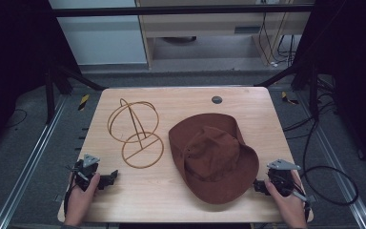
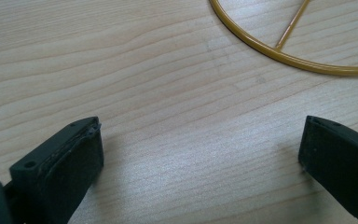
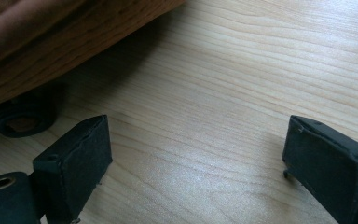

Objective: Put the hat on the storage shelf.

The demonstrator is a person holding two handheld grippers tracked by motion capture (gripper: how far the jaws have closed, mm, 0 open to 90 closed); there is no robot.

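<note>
- The hat (image 1: 213,157) lies brim-down on the right half of the table (image 1: 171,200), its near brim close to the front edge.
- The stand (image 1: 136,133), a gold wire frame with a round base ring and an upright hoop, sits on the left half, just beside the hat but apart from it.
- The left gripper (image 1: 106,178) rests low near the front left corner, jaws wide apart with nothing between them; in the left gripper view its jaws frame bare wood, with the stand's base ring (image 2: 279,51) ahead.
- The right gripper (image 1: 259,185) rests near the front right corner, jaws also wide and empty, just beside the hat's brim (image 3: 51,51).
- Judged from this layout, the work in hand is likely lifting the hat onto the stand; nothing is gripped yet.
- Risk: the brim is soft cloth lying flat on the wood. A jaw coming in too high may slide over it rather than under, so the pinch catches nothing or only a thin fold that slips out.
- Risk: held by one edge, the hat will probably droop, and the hanging side could knock the light wire stand over or push it along the table.
- Risk: if the left gripper does not steady the stand, the hoop may tip as the crown comes down on it.
- Risk: a hat dragged instead of lifted could slide off the front edge.
</note>
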